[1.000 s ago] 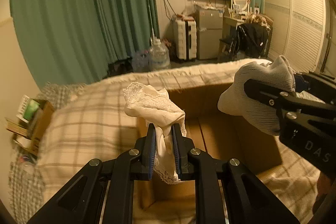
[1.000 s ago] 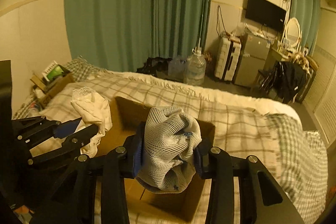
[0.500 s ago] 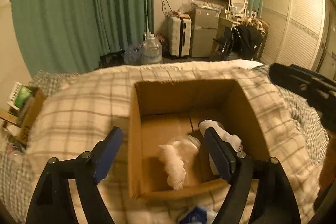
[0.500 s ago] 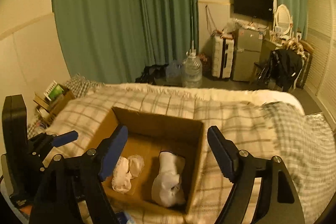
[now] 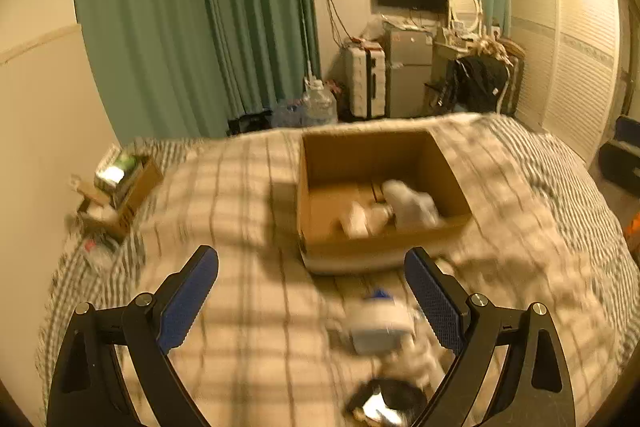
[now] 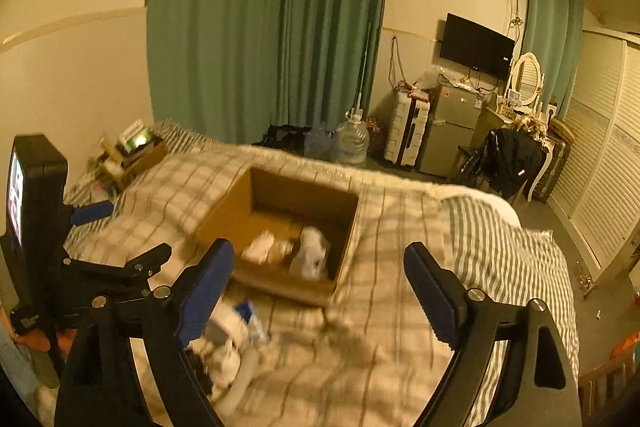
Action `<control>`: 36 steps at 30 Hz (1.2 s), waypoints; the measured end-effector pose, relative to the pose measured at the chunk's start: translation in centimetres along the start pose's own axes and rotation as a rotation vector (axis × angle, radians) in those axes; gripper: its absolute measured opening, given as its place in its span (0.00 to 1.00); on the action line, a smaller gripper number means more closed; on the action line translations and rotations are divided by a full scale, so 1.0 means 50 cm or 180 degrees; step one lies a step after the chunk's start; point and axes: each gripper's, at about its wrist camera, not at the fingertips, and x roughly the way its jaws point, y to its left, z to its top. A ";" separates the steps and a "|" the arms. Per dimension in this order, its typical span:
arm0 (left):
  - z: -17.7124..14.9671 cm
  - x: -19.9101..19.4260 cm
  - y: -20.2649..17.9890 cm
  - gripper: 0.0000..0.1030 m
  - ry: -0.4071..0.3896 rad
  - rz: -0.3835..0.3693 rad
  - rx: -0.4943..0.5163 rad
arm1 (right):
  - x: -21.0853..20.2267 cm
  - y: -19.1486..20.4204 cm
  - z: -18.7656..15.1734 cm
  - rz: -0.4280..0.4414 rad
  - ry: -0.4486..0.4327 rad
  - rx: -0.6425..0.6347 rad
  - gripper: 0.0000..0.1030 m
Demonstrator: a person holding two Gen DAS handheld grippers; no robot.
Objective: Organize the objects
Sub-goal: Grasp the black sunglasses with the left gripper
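Socks and a lace cloth: we hold neither, since our left gripper (image 5: 311, 291) and right gripper (image 6: 318, 281) both gape wide above the plaid bedspread (image 5: 240, 211). Just below lies a blurred clothing pile (image 5: 380, 327). Farther out, the white sock (image 5: 412, 205) and pale cloth (image 5: 358, 221) rest side by side inside the cardboard box (image 5: 384, 247).
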 end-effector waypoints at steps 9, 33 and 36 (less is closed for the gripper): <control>-0.180 0.052 -0.041 0.94 0.0475 -0.0127 -0.0026 | 0.077 0.023 -0.194 -0.0066 0.0388 0.0207 0.84; -0.216 0.067 -0.027 0.33 0.0686 -0.0512 -0.0244 | 0.159 0.037 -0.275 -0.0084 0.0801 0.0270 0.84; -0.199 0.059 -0.005 0.33 0.0592 -0.0464 -0.0302 | 0.165 0.053 -0.268 -0.0040 0.0822 0.0198 0.84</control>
